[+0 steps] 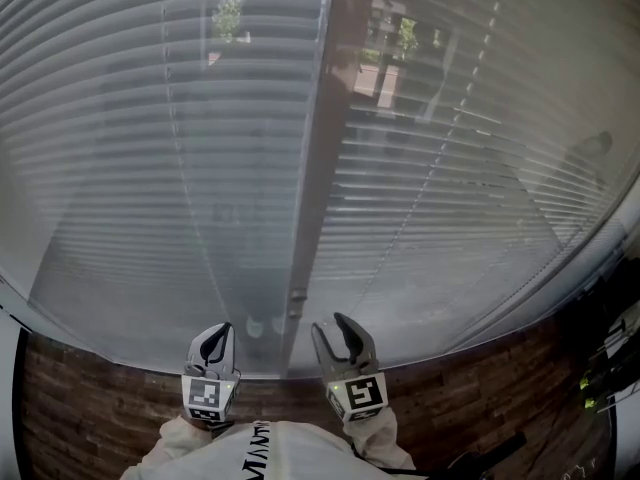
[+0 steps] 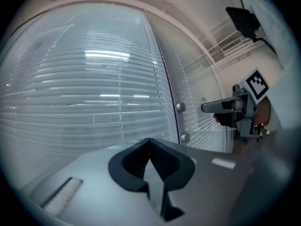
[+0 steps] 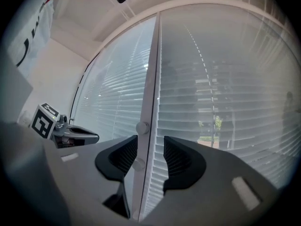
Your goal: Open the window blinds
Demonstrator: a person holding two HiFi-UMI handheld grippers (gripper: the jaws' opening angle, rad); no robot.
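Two slatted blinds hang over the window. The left blind (image 1: 150, 138) has its slats turned flat; the right blind (image 1: 470, 168) shows trees and buildings through its slats. A grey upright frame (image 1: 312, 168) parts them, with two round knobs (image 3: 142, 126) on it. A thin bead cord (image 1: 440, 158) runs down the right blind. My left gripper (image 1: 218, 338) is shut and empty, low in front of the left blind. My right gripper (image 1: 333, 330) is open just right of the frame; in the right gripper view the frame and knobs show beyond its gap (image 3: 150, 142), with nothing gripped.
A brick-patterned surface (image 1: 90, 418) lies below the window's lower edge. Dark equipment with cables (image 1: 610, 368) stands at the far right. The person's white sleeves (image 1: 260, 453) fill the bottom centre. A thin lift cord (image 1: 180, 148) runs down the left blind.
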